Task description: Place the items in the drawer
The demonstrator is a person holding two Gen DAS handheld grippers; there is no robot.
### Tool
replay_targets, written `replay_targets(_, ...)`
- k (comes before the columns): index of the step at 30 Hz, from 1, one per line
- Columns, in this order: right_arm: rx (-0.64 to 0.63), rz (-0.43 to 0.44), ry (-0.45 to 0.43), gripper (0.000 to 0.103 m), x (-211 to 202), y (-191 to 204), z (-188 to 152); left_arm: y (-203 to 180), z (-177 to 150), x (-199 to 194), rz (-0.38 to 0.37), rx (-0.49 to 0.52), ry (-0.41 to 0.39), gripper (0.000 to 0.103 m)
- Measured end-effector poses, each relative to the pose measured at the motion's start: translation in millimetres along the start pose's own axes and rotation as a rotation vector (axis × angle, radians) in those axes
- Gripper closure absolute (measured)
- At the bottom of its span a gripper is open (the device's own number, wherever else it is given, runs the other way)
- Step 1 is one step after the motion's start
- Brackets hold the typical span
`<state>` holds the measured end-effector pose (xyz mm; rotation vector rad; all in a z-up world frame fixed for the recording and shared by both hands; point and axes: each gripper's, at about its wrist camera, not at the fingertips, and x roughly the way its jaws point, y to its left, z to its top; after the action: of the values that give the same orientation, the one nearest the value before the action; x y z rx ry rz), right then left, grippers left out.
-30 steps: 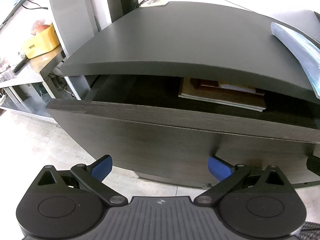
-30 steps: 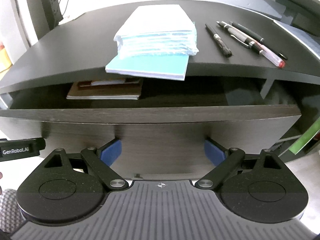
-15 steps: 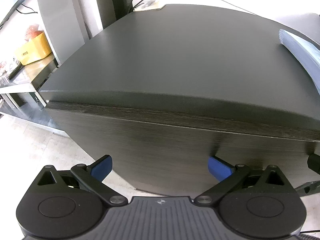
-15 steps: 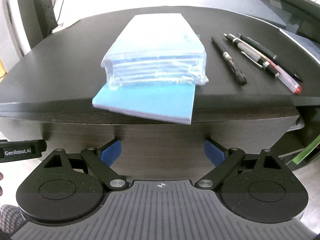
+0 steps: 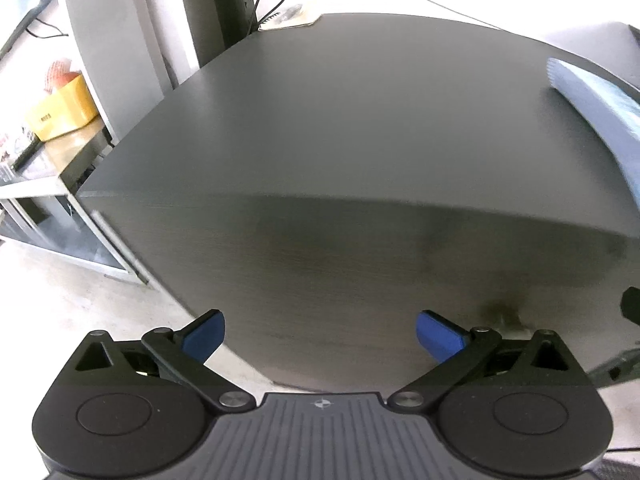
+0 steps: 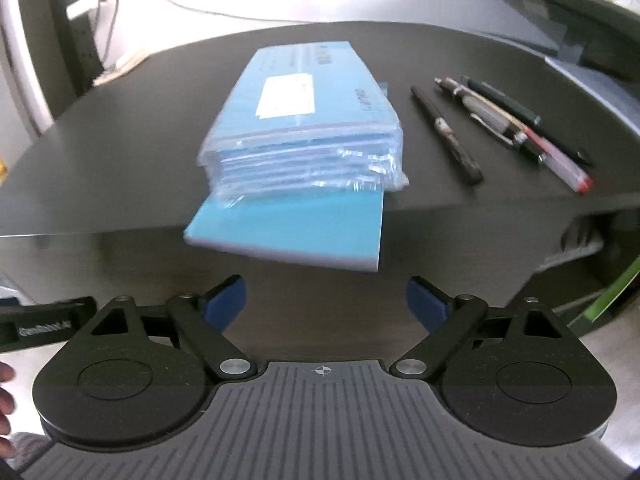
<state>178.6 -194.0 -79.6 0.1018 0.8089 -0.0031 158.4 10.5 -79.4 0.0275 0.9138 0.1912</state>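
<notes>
Nearby, both hand-held grippers agape, empty, blue booklet stack (image 6: 304,136) overhanging desk (image 6: 120,152), pens (image 6: 500,124) beside

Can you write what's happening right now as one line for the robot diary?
drawer front: shut | left tool: open, empty | right tool: open, empty | wrapped blue booklet stack and pens: on desk top

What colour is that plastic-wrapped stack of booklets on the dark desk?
Light blue, with a white label on top: the plastic-wrapped stack of booklets shows best in the right wrist view.
</notes>
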Motion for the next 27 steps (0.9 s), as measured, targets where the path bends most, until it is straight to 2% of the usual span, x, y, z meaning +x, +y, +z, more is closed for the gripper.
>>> replay_targets(5, -0.011, -0.035, 0.013, 0.01, -43, 4, -25, 10, -28, -34, -0.025, 0.007, 0.015, 0.001)
replay_targets(12, -0.049, -0.015, -0.006, 0.007, -102, 14, -53, 28, -63, -81, -0.061, -0.009, 0.015, 0.001)
replay_targets(18, -0.103, -0.004, -0.039, 0.005, -140, 25, -70, 38, -78, -109, -0.072, 0.001, -0.027, 0.001)
replay_targets(27, -0.121, -0.027, -0.056, 0.004, -172, 27, -87, 34, -91, -137, -0.117, 0.047, -0.073, 0.001)
